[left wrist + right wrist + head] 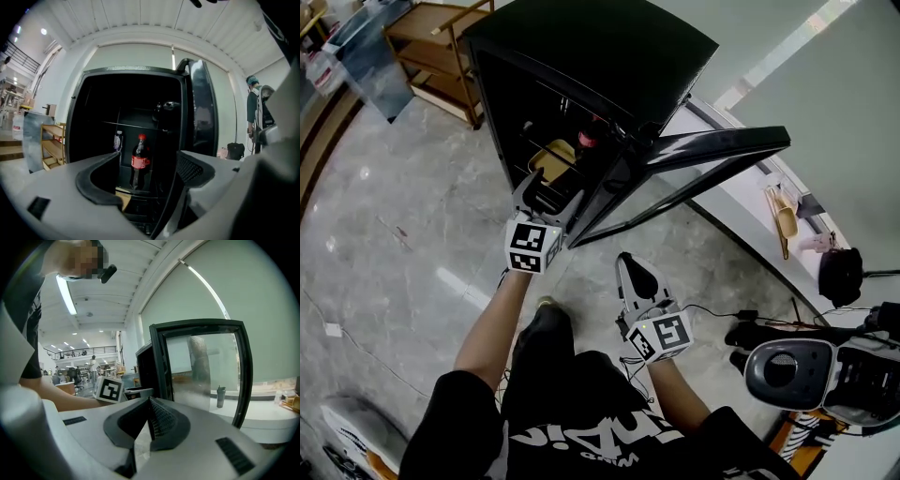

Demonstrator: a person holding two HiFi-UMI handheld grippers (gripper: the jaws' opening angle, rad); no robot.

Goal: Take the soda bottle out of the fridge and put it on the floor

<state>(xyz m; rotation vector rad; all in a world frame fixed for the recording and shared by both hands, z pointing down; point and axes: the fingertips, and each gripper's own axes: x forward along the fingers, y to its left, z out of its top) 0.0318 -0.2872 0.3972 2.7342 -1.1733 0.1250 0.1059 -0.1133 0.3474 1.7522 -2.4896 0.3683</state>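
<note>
The soda bottle (139,161), dark with a red cap and red label, stands upright on a shelf inside the open black fridge (591,47); its cap (588,139) shows in the head view. My left gripper (147,158) is open just in front of the fridge opening (546,199), and the bottle is framed between its jaws but farther in, untouched. My right gripper (629,264) hangs lower, beside the open glass door (712,150), with its jaws shut (150,403) and empty.
A small bottle with a purple label (118,140) stands left of the soda. A yellow item (551,157) lies lower in the fridge. A wooden shelf unit (441,56) stands at the left, a white appliance (787,370) and cables at the right. A person (255,108) stands beyond the door.
</note>
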